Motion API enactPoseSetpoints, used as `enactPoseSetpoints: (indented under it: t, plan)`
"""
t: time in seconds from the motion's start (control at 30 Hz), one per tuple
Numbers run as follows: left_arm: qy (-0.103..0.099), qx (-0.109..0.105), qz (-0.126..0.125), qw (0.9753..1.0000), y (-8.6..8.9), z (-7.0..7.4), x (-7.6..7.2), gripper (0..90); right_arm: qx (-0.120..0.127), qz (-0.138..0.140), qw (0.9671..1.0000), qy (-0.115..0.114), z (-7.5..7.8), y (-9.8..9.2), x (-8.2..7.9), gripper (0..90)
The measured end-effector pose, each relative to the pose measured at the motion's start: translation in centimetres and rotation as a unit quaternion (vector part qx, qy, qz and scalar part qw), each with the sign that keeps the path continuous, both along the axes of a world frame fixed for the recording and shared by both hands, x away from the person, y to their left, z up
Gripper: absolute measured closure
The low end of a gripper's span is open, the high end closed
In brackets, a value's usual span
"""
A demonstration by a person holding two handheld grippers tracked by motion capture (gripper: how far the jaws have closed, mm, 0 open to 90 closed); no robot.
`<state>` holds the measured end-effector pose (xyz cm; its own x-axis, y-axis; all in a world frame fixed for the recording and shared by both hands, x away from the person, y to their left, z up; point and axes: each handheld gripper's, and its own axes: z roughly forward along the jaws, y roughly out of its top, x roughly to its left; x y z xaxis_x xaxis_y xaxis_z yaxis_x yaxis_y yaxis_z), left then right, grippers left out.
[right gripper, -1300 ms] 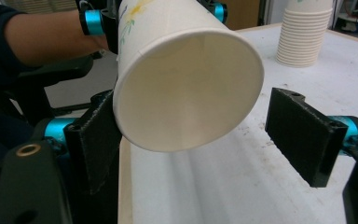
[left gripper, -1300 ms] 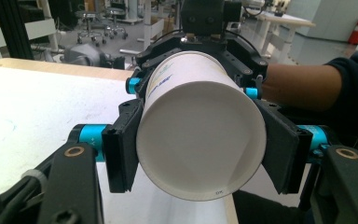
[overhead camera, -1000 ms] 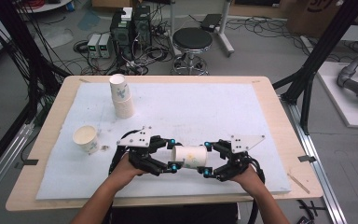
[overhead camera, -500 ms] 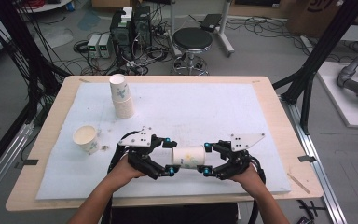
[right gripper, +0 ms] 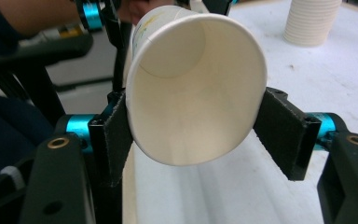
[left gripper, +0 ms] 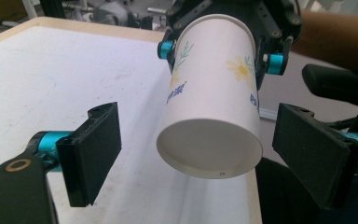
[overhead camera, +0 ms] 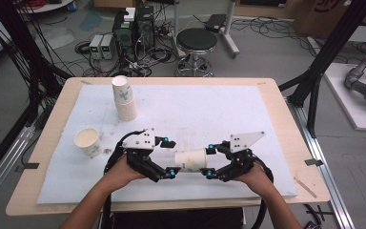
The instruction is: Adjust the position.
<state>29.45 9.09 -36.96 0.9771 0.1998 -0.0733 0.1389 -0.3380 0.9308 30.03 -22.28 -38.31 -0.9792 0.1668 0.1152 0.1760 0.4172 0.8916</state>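
Paper cup — rim pinched in right gripper — needs left gripper, jaws wide, closing gently round its base.

The white mat on the table lies bare from 12 to 3 o'clock of the held paper cup, so a hand could sweep freely over that whole stretch out to the far and right edges. Toward 10 o'clock a stack of paper cups stands upright, well apart, blocking a straight run to the far left corner. At 9 o'clock a single open cup sits beyond the left gripper, with small crumbs just beside it. Between that cup and the stack a lane stays open. The right gripper and the left one close off both ends of the held cup; in the left gripper view its jaws stand clear of the cup's base on either side.
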Motion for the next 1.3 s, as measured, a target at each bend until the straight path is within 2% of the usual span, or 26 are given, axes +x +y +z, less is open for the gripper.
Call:
enactPoseSetpoints:
  t: [0.03, 0.07, 0.1, 0.17, 0.23, 0.3, 0.33, 0.4, 0.47, 0.5, 0.57, 0.63, 0.67, 0.7, 0.73, 0.77, 0.8, 0.83, 0.97, 1.03, 1.07, 1.13, 1.2, 1.23, 1.3]
  plan:
    - [0.002, 0.010, 0.001, 0.9999, -0.2, 0.0, 0.0, 15.5, -0.009, 0.001, 1.0000, -0.002, 0.2, 0.1, 0.1, 31.7]
    - [0.002, 0.010, 0.001, 0.9999, -0.2, 0.0, 0.0, 15.5, -0.017, 0.002, 0.9998, -0.003, 0.4, 0.3, 0.1, 31.7]
    - [-0.001, 0.023, -0.002, 0.9997, -0.3, 0.1, 0.1, 15.5, -0.026, 0.004, 0.9996, -0.007, 0.6, 0.4, 0.2, 31.7]
    - [0.001, 0.026, -0.004, 0.9997, -0.5, 0.1, 0.1, 15.7, -0.048, 0.005, 0.9988, -0.013, 1.1, 0.6, 0.4, 31.7]
    - [-0.003, 0.040, -0.005, 0.9992, -0.7, 0.2, 0.2, 15.7, -0.065, 0.006, 0.9977, -0.020, 1.5, 0.9, 0.5, 31.7]
    - [-0.005, 0.047, -0.002, 0.9989, -0.7, 0.2, 0.2, 15.8, -0.080, 0.009, 0.9964, -0.028, 1.9, 1.2, 0.6, 31.7]
    - [-0.005, 0.053, 0.000, 0.9986, -0.8, 0.1, 0.2, 15.8, -0.080, 0.009, 0.9964, -0.028, 1.9, 1.2, 0.6, 31.7]
    - [-0.011, 0.073, -0.003, 0.9973, -1.1, 0.0, 0.2, 15.9, -0.109, 0.010, 0.9933, -0.037, 2.5, 1.7, 0.7, 31.7]
    - [-0.012, 0.080, -0.005, 0.9967, -1.3, 0.0, 0.2, 16.0, -0.118, 0.011, 0.9921, -0.042, 2.6, 1.9, 0.7, 31.7]
    - [-0.014, 0.089, -0.005, 0.9959, -1.5, -0.2, 0.1, 16.3, -0.135, 0.013, 0.9895, -0.050, 2.9, 2.2, 0.7, 31.7]
    - [-0.016, 0.094, -0.007, 0.9955, -1.6, -0.2, 0.2, 16.3, -0.143, 0.014, 0.9883, -0.051, 3.1, 2.4, 0.7, 31.7]
    - [-0.016, 0.099, -0.006, 0.9949, -1.8, -0.2, 0.2, 16.4, -0.170, 0.021, 0.9834, -0.061, 3.5, 3.0, 0.8, 31.7]
    - [-0.017, 0.104, -0.006, 0.9944, -1.9, -0.2, 0.2, 16.4, -0.170, 0.021, 0.9834, -0.061, 3.5, 3.0, 0.8, 31.7]
    - [-0.017, 0.109, -0.007, 0.9938, -2.1, -0.2, 0.3, 16.4, -0.188, 0.027, 0.9799, -0.063, 3.7, 3.4, 0.7, 31.7]
    - [-0.017, 0.109, -0.007, 0.9938, -2.1, -0.2, 0.3, 16.4, -0.188, 0.027, 0.9799, -0.063, 3.7, 3.4, 0.7, 31.7]
    - [-0.017, 0.113, -0.008, 0.9934, -2.1, -0.2, 0.3, 16.5, -0.203, 0.029, 0.9767, -0.063, 3.8, 3.7, 0.8, 31.7]
    - [-0.017, 0.117, -0.010, 0.9930, -2.2, -0.2, 0.4, 16.5, -0.203, 0.029, 0.9767, -0.063, 3.8, 3.7, 0.8, 31.7]
    - [-0.017, 0.121, -0.011, 0.9924, -2.4, -0.2, 0.4, 16.6, -0.213, 0.032, 0.9743, -0.064, 3.9, 4.0, 0.9, 31.6]
    - [-0.016, 0.131, -0.014, 0.9911, -2.7, -0.3, 0.6, 16.8, -0.236, 0.037, 0.9686, -0.069, 4.2, 4.6, 1.0, 31.7]
    - [-0.017, 0.143, -0.016, 0.9895, -2.9, -0.5, 0.7, 17.1, -0.245, 0.040, 0.9660, -0.072, 4.3, 4.9, 1.0, 31.6]
    - [-0.017, 0.143, -0.016, 0.9895, -2.9, -0.5, 0.7, 17.3, -0.245, 0.040, 0.9660, -0.072, 4.3, 4.9, 1.0, 31.6]
    - [-0.017, 0.155, -0.019, 0.9876, -3.2, -0.7, 0.7, 17.4, -0.264, 0.041, 0.9607, -0.076, 4.4, 5.3, 1.1, 31.6]
    - [-0.018, 0.157, -0.020, 0.9873, -3.3, -0.7, 0.7, 17.5, -0.267, 0.042, 0.9594, -0.079, 4.4, 5.4, 1.1, 31.7]
    - [-0.016, 0.160, -0.020, 0.9868, -3.5, -0.8, 0.8, 17.5, -0.277, 0.044, 0.9566, -0.079, 4.4, 5.6, 1.1, 31.6]
    - [-0.015, 0.164, -0.021, 0.9861, -3.6, -0.9, 0.8, 17.7, -0.282, 0.046, 0.9548, -0.081, 4.5, 5.8, 1.1, 31.6]
